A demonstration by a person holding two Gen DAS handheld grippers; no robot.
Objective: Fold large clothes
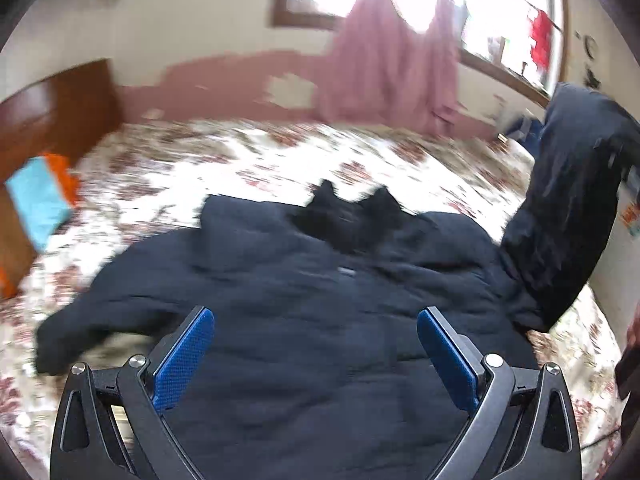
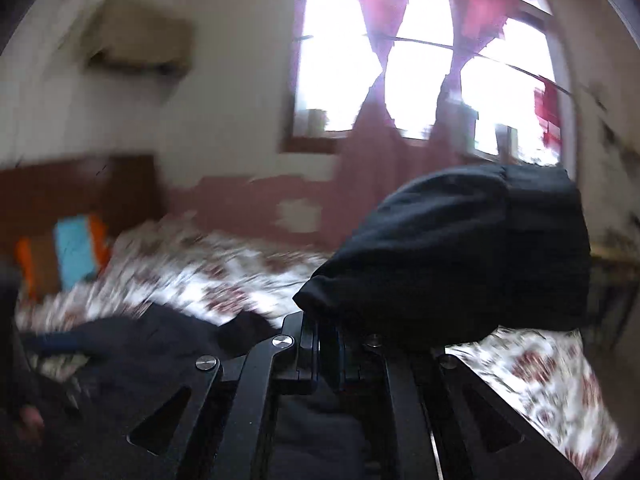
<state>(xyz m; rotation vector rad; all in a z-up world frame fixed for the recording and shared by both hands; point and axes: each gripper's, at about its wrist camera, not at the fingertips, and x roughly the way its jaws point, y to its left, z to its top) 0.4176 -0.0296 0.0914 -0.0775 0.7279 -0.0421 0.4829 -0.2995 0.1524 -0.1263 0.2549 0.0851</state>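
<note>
Left wrist view: a large dark navy padded jacket (image 1: 304, 300) spread flat across a bed with a white and dark red floral cover (image 1: 280, 160). Black collar (image 1: 352, 216) bunched at the jacket's far edge, 1 sleeve (image 1: 104, 320) trailing out to the left on the cover. At the right, the other sleeve (image 1: 568, 216) lifted clear of the bed and hanging up toward the picture's edge. Low in the foreground, the left gripper (image 1: 316, 344), its 2 blue-padded fingers (image 1: 184, 356) spread wide over the jacket's body, nothing between them. Beyond the bed: a brown wooden headboard (image 1: 60, 108), a turquoise and orange folded cloth (image 1: 40, 200), a pink curtain (image 1: 384, 68) below a bright window (image 1: 500, 20). Heavy blur throughout.

Right wrist view: the right gripper (image 2: 328, 344) at bottom centre, black fingers pressed almost together, pinching a fold of the same dark jacket (image 2: 132, 352). Raised sleeve (image 2: 472, 252) bulging just above and to the right of the fingers, held well off the floral bed cover (image 2: 224, 268). Rest of the jacket lying lower left on the bed. Behind: headboard (image 2: 76, 188), turquoise and orange cloth (image 2: 74, 252), a beige wall-mounted air conditioner (image 2: 138, 36), window (image 2: 420, 72) with pink curtains (image 2: 380, 12). Also blurred.
</note>
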